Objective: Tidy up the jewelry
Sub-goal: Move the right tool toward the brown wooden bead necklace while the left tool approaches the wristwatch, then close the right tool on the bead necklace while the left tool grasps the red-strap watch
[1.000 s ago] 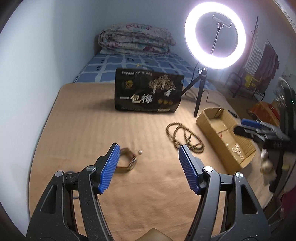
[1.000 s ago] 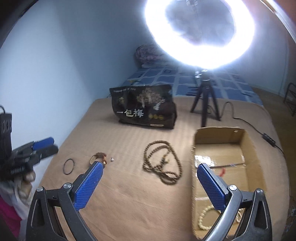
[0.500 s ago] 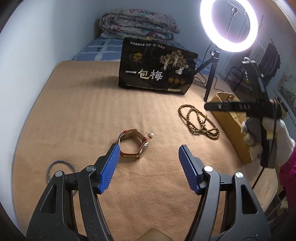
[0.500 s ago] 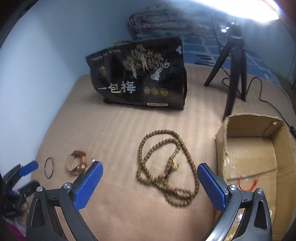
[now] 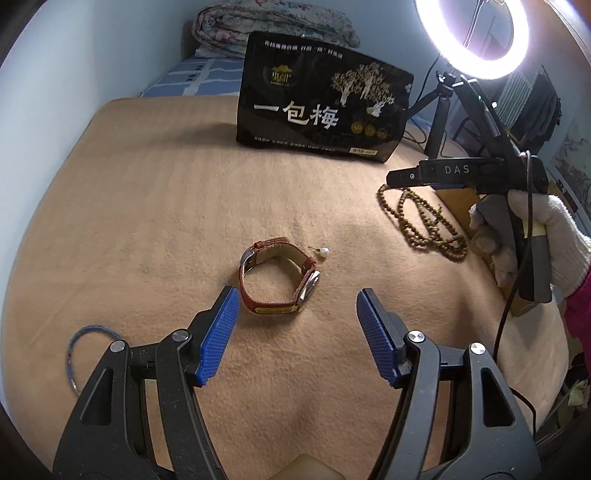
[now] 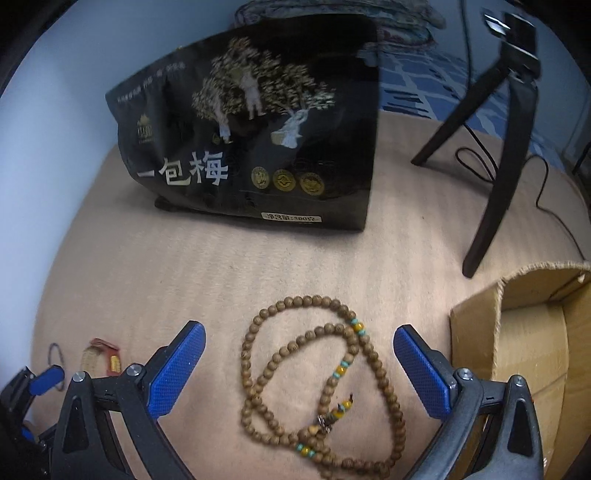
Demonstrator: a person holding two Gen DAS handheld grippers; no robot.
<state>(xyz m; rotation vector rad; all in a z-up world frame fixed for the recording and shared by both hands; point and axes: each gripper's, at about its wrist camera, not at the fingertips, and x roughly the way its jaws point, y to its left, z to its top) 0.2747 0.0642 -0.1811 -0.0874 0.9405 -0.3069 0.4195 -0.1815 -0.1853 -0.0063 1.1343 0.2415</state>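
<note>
A red-strapped wristwatch [image 5: 279, 280] lies on the tan blanket just ahead of my open, empty left gripper [image 5: 295, 325]; it also shows small in the right wrist view [image 6: 101, 356]. A pearl earring [image 5: 322, 252] lies beside the watch. A thin blue hoop [image 5: 83, 350] lies at the left. A wooden bead necklace [image 6: 314, 384] lies between the spread fingers of my open, empty right gripper [image 6: 299, 363], which hangs over it; the necklace also shows in the left wrist view [image 5: 424, 225]. A cardboard box [image 6: 524, 332] stands at the right.
A black snack bag [image 5: 321, 99] stands at the back of the blanket. A ring light on a black tripod [image 6: 506, 155] stands behind the box, its cable [image 6: 546, 199] trailing right. Folded bedding [image 5: 273, 26] lies against the far wall.
Both grippers moved forward and down: the left closer to the watch, the right down over the bead necklace. Both stayed open.
</note>
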